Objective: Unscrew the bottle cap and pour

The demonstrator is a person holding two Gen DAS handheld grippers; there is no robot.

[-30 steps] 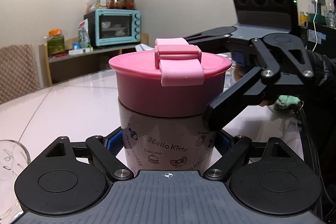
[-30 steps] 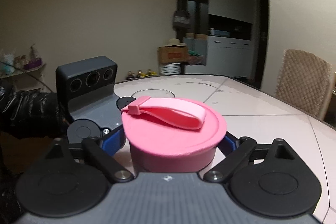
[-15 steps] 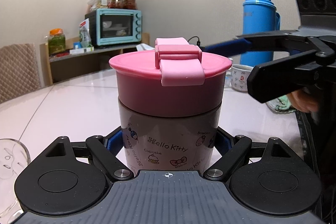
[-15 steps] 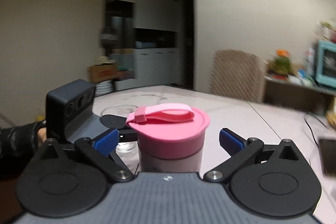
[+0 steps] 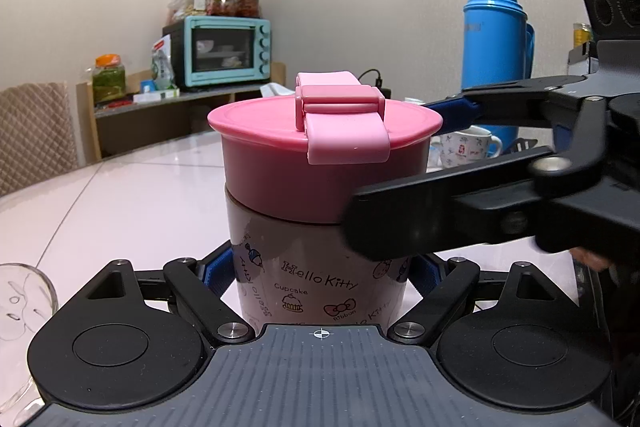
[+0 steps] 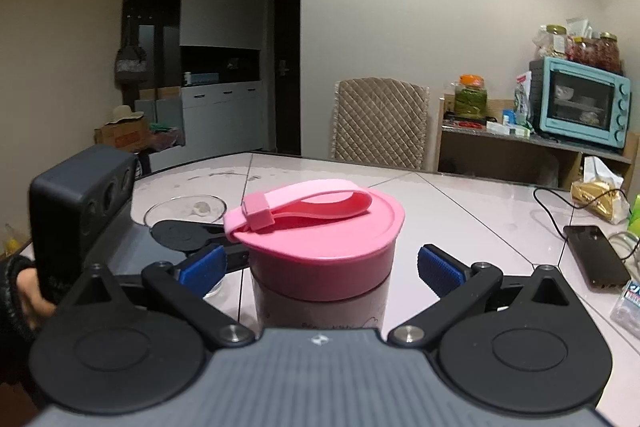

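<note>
**Left jaws pinch the bottle, right jaws spread around its cap**

The left gripper (image 5: 320, 273) has its jaws pressed against the lower body of the bottle (image 5: 316, 279), which stands upright on the pale surface (image 5: 132, 195). The right gripper (image 6: 320, 267) reaches in from the right with its jaws spread, one blue pad on each side of the pink cap (image 6: 320, 239), neither touching it. The cap sits on the bottle, strap folded over its top. A glass (image 6: 184, 215) stands just beyond to the left; a blue thermos (image 5: 494, 39) stands far right.
</note>
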